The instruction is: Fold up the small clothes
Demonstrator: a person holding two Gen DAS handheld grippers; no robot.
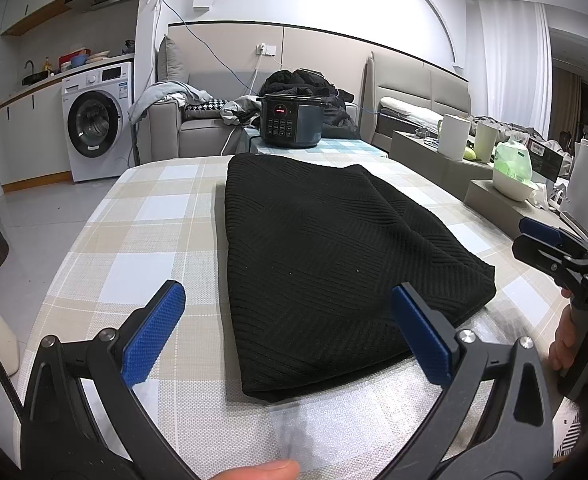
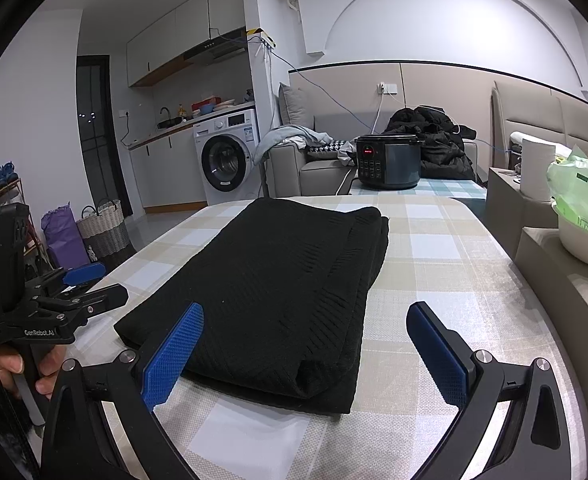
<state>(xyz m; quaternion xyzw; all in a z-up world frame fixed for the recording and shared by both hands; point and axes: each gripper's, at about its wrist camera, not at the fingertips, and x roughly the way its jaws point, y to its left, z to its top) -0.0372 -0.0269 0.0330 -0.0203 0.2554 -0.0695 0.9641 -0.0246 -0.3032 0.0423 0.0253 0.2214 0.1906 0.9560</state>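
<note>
A black ribbed knit garment (image 1: 325, 256) lies folded into a long flat stack on the checked tablecloth (image 1: 142, 216); it also shows in the right wrist view (image 2: 278, 292). My left gripper (image 1: 290, 332) is open and empty, held above the garment's near end. My right gripper (image 2: 305, 344) is open and empty, over the garment's near right corner. The right gripper shows at the right edge of the left wrist view (image 1: 549, 244). The left gripper shows at the left of the right wrist view (image 2: 82, 280).
A black electric cooker (image 1: 290, 122) stands beyond the table's far end. Low grey ledges on the right carry white cups (image 1: 453, 136) and a bowl with a green bag (image 2: 581, 216). A washing machine (image 1: 98, 120), sofa and baskets (image 2: 102, 228) stand to the left.
</note>
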